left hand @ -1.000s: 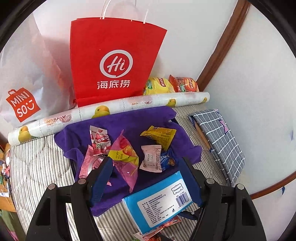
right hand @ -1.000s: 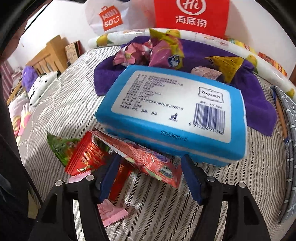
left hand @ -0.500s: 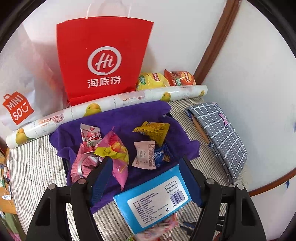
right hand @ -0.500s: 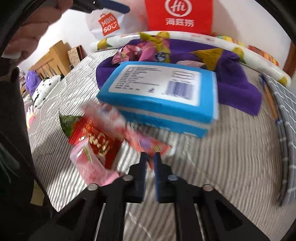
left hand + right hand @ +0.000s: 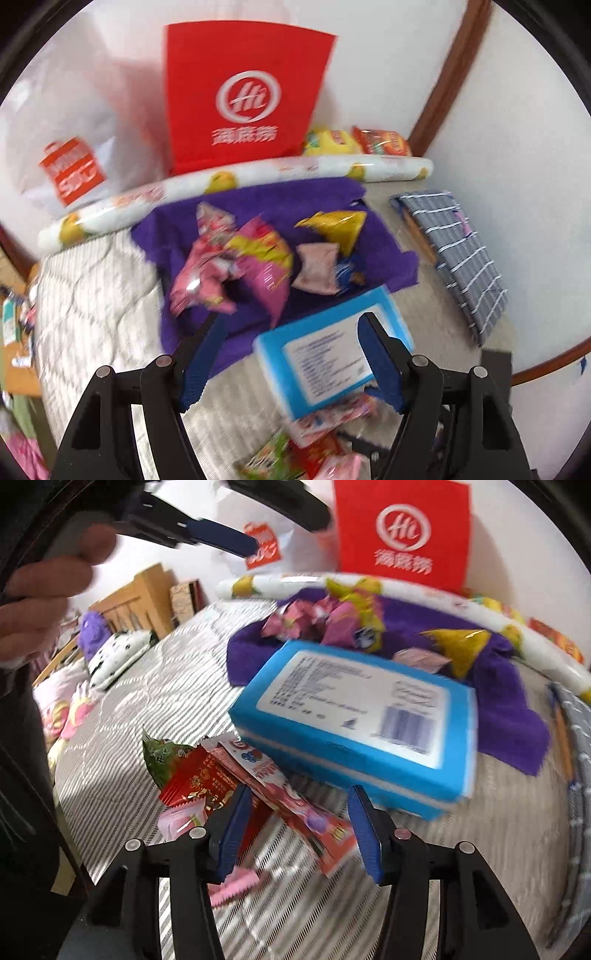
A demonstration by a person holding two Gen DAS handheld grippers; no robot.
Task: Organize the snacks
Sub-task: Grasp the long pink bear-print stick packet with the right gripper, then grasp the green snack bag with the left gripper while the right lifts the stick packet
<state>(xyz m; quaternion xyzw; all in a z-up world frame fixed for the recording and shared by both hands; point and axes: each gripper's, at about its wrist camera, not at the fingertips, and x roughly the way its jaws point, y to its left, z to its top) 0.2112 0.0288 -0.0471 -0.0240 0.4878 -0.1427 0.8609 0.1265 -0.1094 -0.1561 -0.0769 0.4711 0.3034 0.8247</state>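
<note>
Nearest the right gripper (image 5: 299,823), whose jaws stand wide apart with nothing between them, a small heap of snacks lies on the striped bed cover (image 5: 155,716): a long red strip packet (image 5: 295,805) running from the blue pack toward the near right, a red and gold packet with a green end (image 5: 188,775) to its left, and a pale pink wrapper (image 5: 177,819) tucked under them. These look like the pieces not yet sorted, and the open jaws hover just over the strip packet, so I judge it the next pick.

Just behind the heap sits a blue tissue pack (image 5: 354,716), label up, its near edge touching the strip packet.

The left gripper (image 5: 291,354) is also wide open and empty, held above the near end of the tissue pack.

Farther back, on a purple towel (image 5: 273,206), most of the snacks seem gathered: crumpled pink packets (image 5: 199,273), a pink and yellow bag (image 5: 262,266), a pale pink sachet (image 5: 317,269), a small blue wrapper (image 5: 349,273) and a yellow packet (image 5: 338,225). By my estimate well over half is done.

Beyond lie a fruit-printed roll (image 5: 258,177), a red paper bag (image 5: 243,96) and two chip bags (image 5: 358,142) by the wall
</note>
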